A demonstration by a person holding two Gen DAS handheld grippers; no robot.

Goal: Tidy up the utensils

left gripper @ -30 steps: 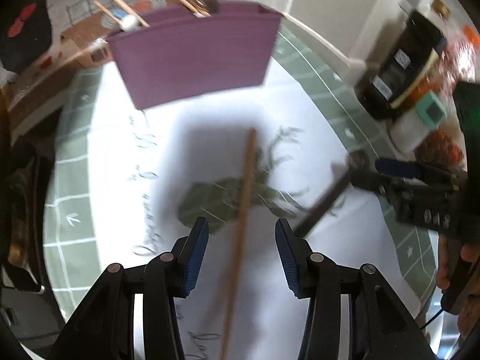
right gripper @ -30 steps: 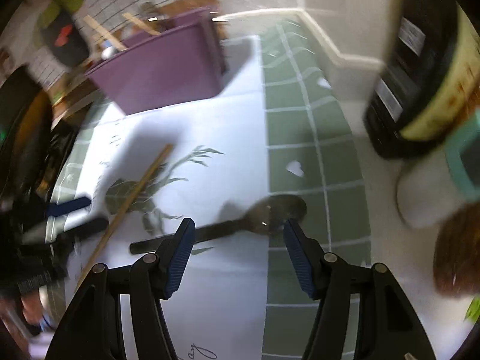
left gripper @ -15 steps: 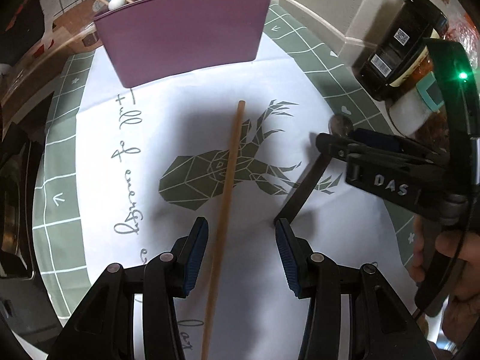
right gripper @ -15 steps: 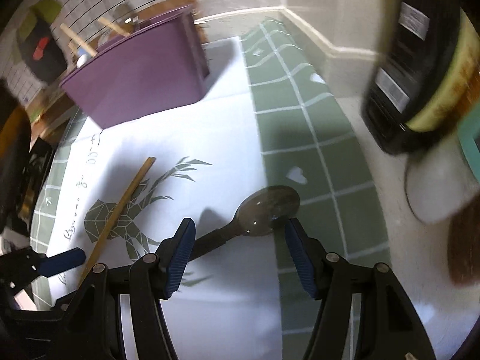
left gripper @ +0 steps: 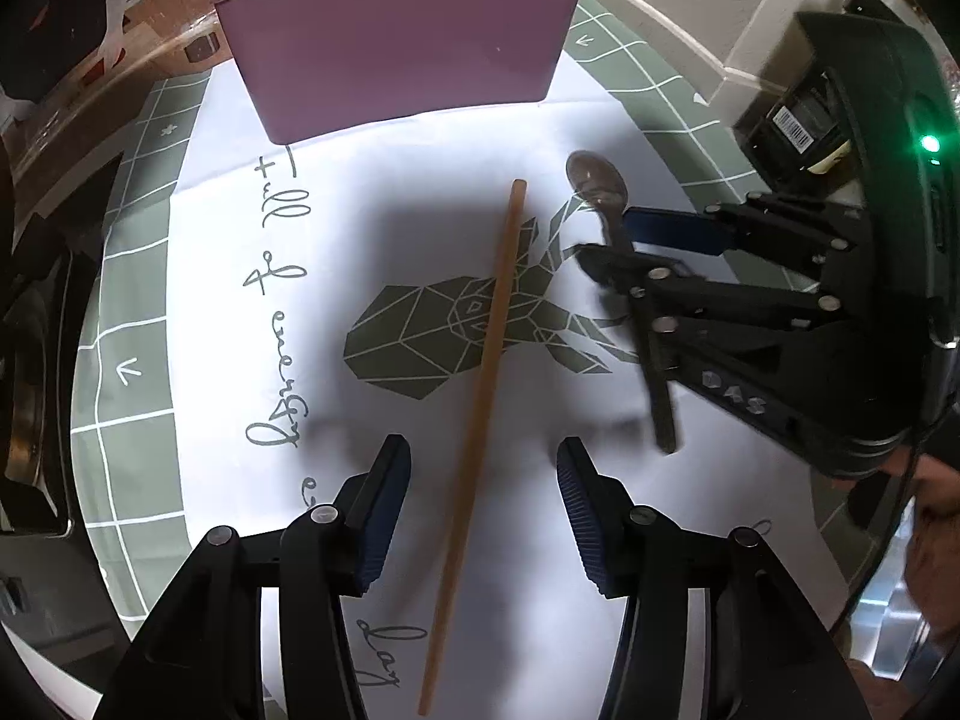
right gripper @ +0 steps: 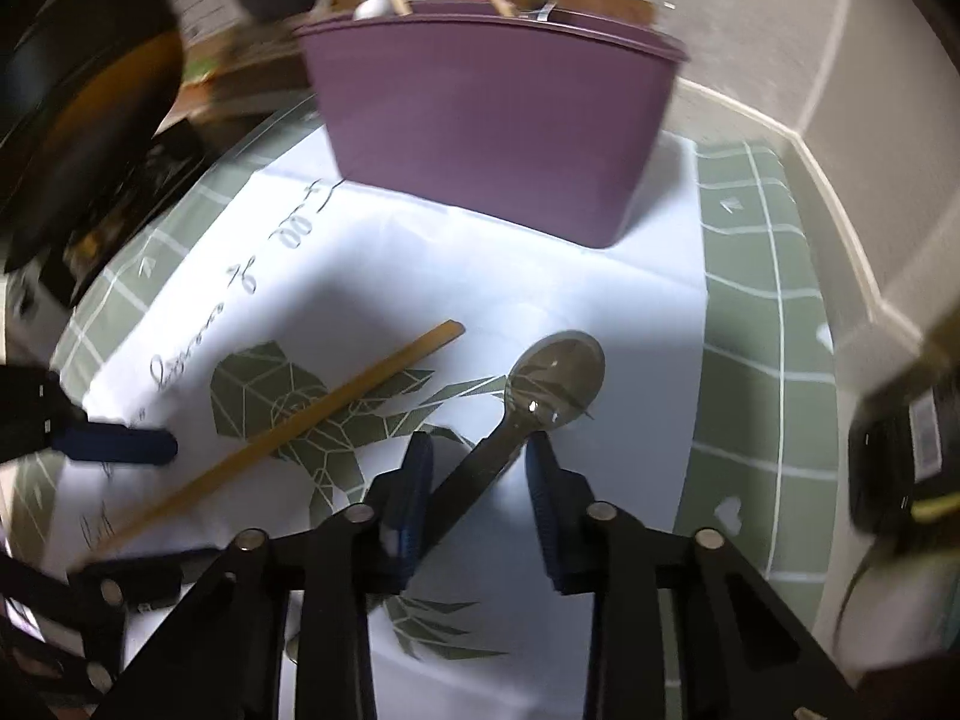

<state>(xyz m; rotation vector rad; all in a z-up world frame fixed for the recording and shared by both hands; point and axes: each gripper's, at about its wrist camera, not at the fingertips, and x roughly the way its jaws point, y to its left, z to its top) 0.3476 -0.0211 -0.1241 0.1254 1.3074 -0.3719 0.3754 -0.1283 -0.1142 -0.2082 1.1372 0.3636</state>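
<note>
A wooden chopstick lies on the white deer-print mat. It runs between the fingers of my left gripper, which is open and clear of it. To its right lies a dark metal spoon. My right gripper is closing on the spoon's handle, which crosses slantwise between the pads and touches both. A purple utensil bin stands at the far end of the mat with chopsticks and spoons sticking out.
A black jar stands right of the mat by the wall corner. A dark pan and clutter sit at the left edge. A person's hand holds the right gripper.
The right gripper rolled, moved in over the spoon and narrowed onto its handle. The spoon swung round, closer to the chopstick. The left gripper stayed over the chopstick.
</note>
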